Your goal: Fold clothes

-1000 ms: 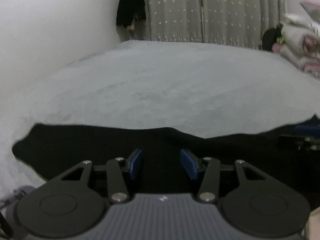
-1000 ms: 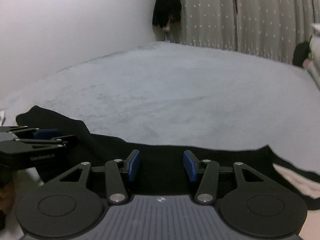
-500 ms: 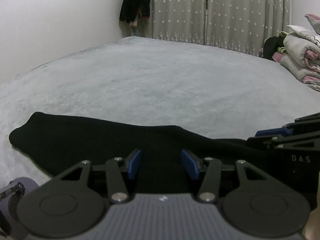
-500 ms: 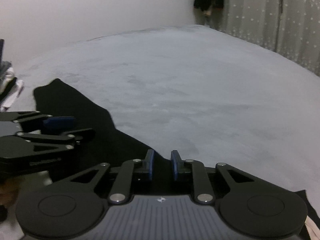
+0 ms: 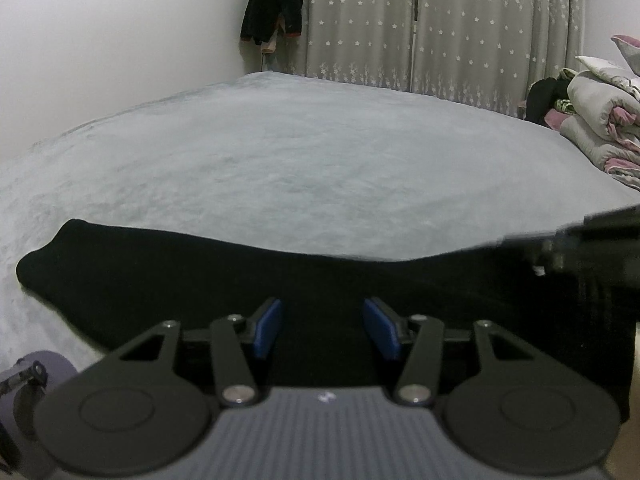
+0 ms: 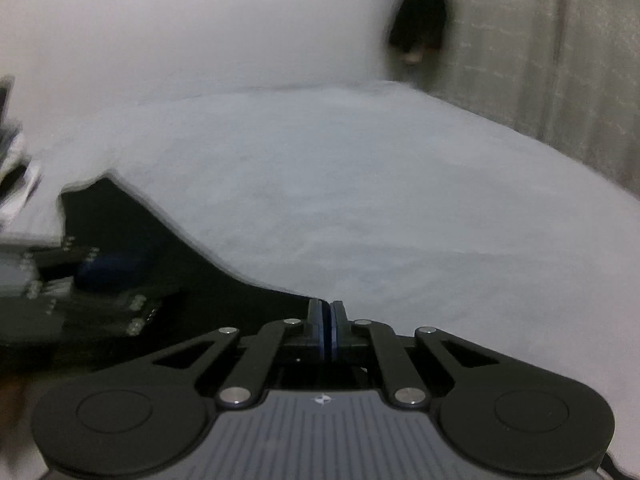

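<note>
Black garment point(image 5: 168, 280) lies flat at the near edge of the bed point(image 5: 320, 168), spread as a long dark strip. Its long axis runs side to side along that near edge; one rounded end points toward the wall-side of the bed. Looks like soft, light, limp cloth with no stiffness, so it should drape and slide easily on the fuzzy cover; best taken at edges or corners, not mid-panel. Right gripper point(image 6: 330, 326) sits at the garment's far edge, blue pads pressed together; fabric seems pinched between them, though the dark cloth makes it hard to confirm. Left gripper point(image 5: 322, 328) hovers over the garment's middle, jaws apart and opening, cloth below them but no pad pressing on it. Beyond the bed: starred curtains point(image 5: 440, 20), a dark jacket point(image 5: 274, 8) hanging in the corner, and a bundled quilt point(image 5: 596, 120) on the bed's right side.
</note>
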`<state>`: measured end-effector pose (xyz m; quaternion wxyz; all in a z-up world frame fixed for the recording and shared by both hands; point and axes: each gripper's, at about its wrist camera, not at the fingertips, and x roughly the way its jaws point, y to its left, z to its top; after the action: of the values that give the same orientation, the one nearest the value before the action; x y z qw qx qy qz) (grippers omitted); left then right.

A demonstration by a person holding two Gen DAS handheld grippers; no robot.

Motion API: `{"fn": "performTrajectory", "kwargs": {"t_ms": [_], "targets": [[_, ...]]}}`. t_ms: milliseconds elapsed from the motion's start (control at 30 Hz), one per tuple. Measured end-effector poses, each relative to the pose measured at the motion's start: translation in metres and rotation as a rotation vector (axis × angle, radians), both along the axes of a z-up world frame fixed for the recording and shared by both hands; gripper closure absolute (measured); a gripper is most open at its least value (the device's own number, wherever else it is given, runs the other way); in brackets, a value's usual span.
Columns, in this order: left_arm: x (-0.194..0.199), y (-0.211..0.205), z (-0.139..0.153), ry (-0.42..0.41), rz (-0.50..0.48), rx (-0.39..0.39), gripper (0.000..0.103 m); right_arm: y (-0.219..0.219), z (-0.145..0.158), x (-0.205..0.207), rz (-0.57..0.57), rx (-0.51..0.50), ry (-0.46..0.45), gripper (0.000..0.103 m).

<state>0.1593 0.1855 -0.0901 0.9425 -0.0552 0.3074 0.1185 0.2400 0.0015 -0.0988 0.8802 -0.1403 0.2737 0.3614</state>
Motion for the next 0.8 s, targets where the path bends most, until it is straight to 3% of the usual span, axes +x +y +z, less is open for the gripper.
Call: {"fn": "performTrajectory", "kwargs": {"t_ms": [100,167,233,300,433,600,700,800], "targets": [[0.002,-0.001,-0.001,0.002,0.002,0.005,0.052,0.009,-0.015,0.008,-0.007,-0.039,0.038,0.096],[0.002,-0.001,-0.001,0.001,0.004,0.003,0.052,0.01,-0.017,0.003,-0.012,-0.052,-0.003,0.095],[0.002,-0.001,-0.001,0.0,0.005,0.001,0.051,-0.005,-0.009,0.001,-0.048,-0.013,0.0,0.084],[0.002,-0.001,-0.002,-0.001,0.007,-0.001,0.05,-0.019,0.0,0.0,-0.085,0.029,0.006,0.079],[0.003,-0.001,-0.002,0.0,0.008,0.002,0.049,-0.06,0.013,-0.011,-0.164,0.055,-0.014,0.079],[0.004,-0.002,-0.002,0.0,0.008,0.006,0.048,-0.079,0.007,-0.023,-0.177,-0.035,-0.038,0.079],[0.004,-0.002,-0.003,0.001,0.008,0.007,0.047,-0.077,0.001,-0.013,-0.193,-0.105,-0.083,0.079],[0.004,-0.002,-0.003,0.003,0.008,0.012,0.047,-0.079,-0.004,0.005,-0.16,-0.112,-0.056,0.079]]}}
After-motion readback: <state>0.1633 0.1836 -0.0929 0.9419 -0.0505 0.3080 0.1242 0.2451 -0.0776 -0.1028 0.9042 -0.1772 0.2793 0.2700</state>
